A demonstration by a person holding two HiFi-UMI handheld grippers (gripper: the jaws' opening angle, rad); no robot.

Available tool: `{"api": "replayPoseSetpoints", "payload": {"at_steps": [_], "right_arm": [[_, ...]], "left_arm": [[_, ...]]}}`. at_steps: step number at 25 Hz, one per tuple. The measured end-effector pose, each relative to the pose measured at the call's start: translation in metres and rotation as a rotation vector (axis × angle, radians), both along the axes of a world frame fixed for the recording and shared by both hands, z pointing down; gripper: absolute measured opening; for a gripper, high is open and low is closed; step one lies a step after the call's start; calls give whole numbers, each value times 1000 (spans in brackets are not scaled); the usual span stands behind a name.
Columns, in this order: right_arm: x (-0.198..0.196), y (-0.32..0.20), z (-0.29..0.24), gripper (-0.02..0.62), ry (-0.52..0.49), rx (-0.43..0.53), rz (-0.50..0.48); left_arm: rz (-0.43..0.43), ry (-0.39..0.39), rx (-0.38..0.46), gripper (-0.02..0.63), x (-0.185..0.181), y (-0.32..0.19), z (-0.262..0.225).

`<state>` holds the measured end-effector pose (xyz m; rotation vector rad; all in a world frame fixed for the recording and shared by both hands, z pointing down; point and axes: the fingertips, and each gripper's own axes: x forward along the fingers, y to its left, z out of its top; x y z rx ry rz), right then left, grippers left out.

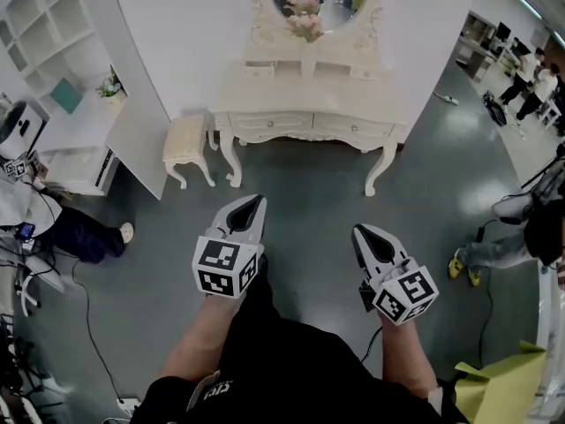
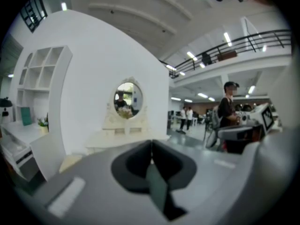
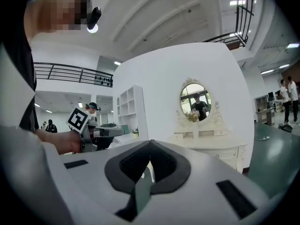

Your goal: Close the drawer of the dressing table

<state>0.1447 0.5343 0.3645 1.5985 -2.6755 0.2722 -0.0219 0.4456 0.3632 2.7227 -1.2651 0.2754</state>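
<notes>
**Both grippers shut and empty, short of the dressing table**

The left gripper [image 1: 254,203] and the right gripper [image 1: 360,232] each have their jaws pressed together on nothing. Both point toward the dressing table [image 1: 309,95] from well short of it. Its front drawers [image 1: 269,122] look flush beneath the tabletop. A stool [image 1: 185,144] stands just left of the table.

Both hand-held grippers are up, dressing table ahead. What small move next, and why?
Probably step forward toward the dressing table first. The left hand-held gripper and right hand-held gripper have jaws together, hold nothing, and hang over the floor well short of it. Which of its drawers stands open cannot be told from here; closing in should show it.
</notes>
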Motion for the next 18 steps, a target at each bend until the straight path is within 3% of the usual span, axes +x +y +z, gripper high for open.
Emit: {"api": "replayPoseSetpoints", "payload": {"at_steps": [9,18], "right_arm": [[5,-82,17,-6,-42,-23,-4],[-10,-237,11,-6,-54,-54,3]], "left_arm": [[43,16,-30,12,12,-85,22],[78,26,-38,12,9,-232,20]]}}
